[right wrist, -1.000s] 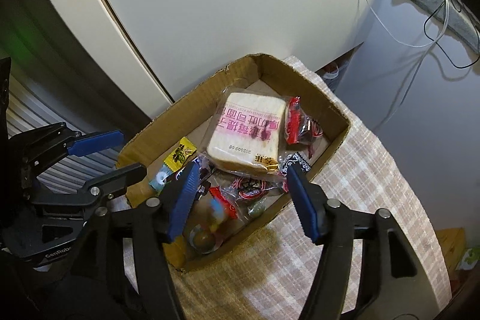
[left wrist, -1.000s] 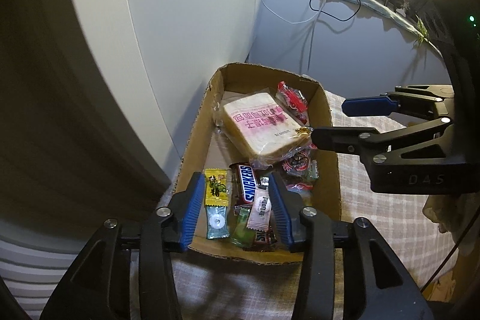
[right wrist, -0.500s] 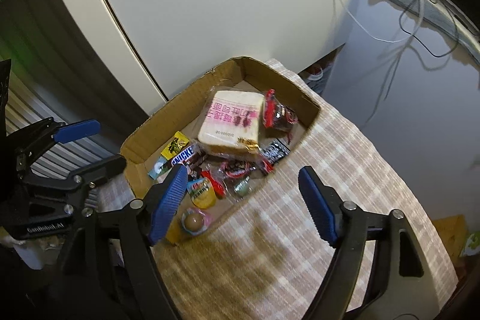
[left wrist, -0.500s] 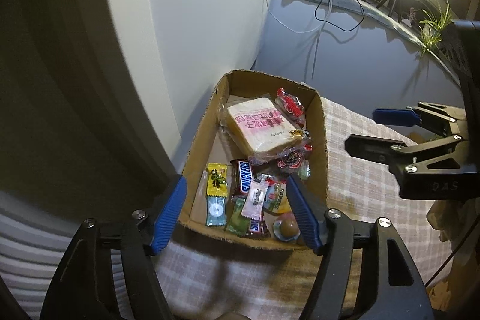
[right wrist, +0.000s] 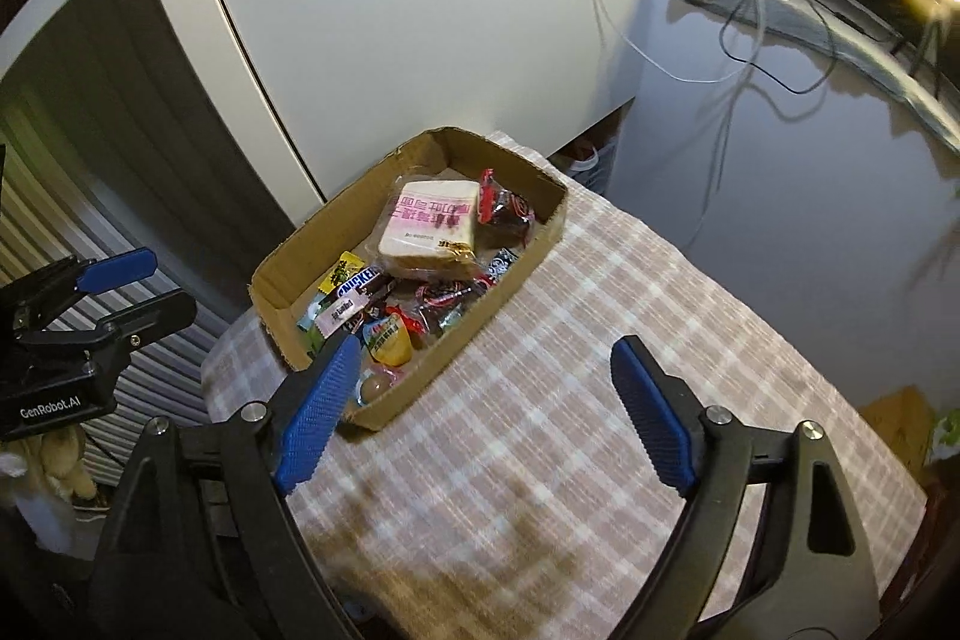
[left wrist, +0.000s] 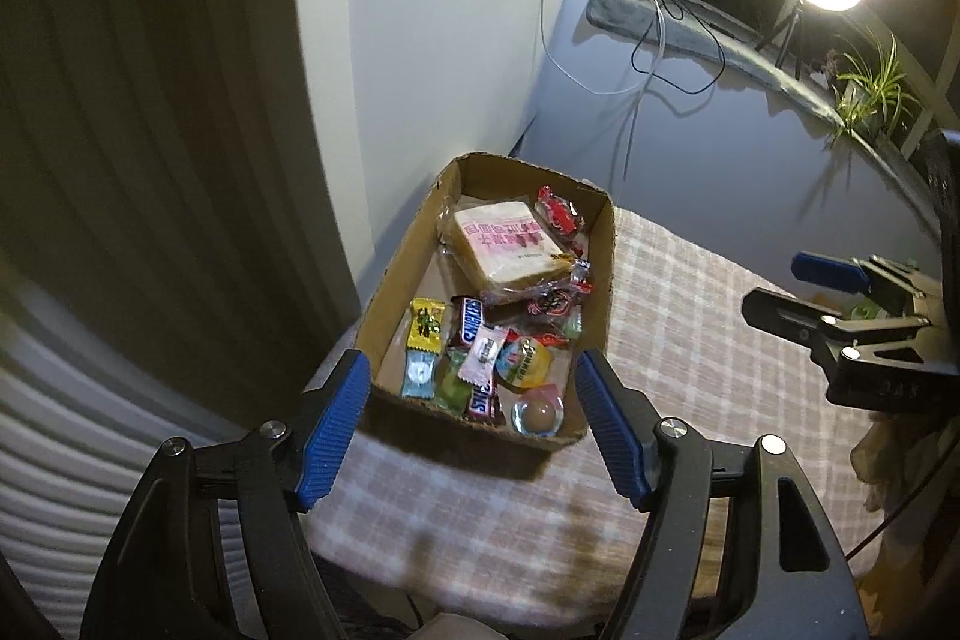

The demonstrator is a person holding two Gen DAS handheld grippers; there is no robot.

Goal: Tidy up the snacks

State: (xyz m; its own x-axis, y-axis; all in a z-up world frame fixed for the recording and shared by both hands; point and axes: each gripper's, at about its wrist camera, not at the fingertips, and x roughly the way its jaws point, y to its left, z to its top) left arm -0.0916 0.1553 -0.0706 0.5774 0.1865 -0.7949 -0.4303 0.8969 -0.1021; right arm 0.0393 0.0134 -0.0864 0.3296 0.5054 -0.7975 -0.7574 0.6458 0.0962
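A shallow cardboard box [left wrist: 602, 274] sits near the far left edge of the checked tabletop [right wrist: 600, 370], packed with snacks: a wrapped slice of bread [left wrist: 507, 244] toward its far end, a Snickers bar [left wrist: 468, 321] and small sweets at the near end. The left tool [left wrist: 471, 430] hangs above the box's near end, its jaws wide apart and holding nothing. The right tool [right wrist: 486, 415] hovers over bare cloth beside the box, its jaws opening and empty

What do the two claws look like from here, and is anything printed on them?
Both are black angular frames with silver pivot screws and ribbed blue pads. The left claw carries white "GenRobot.AI" lettering on its body; the right claw shows faint embossed letters, too dim to read.
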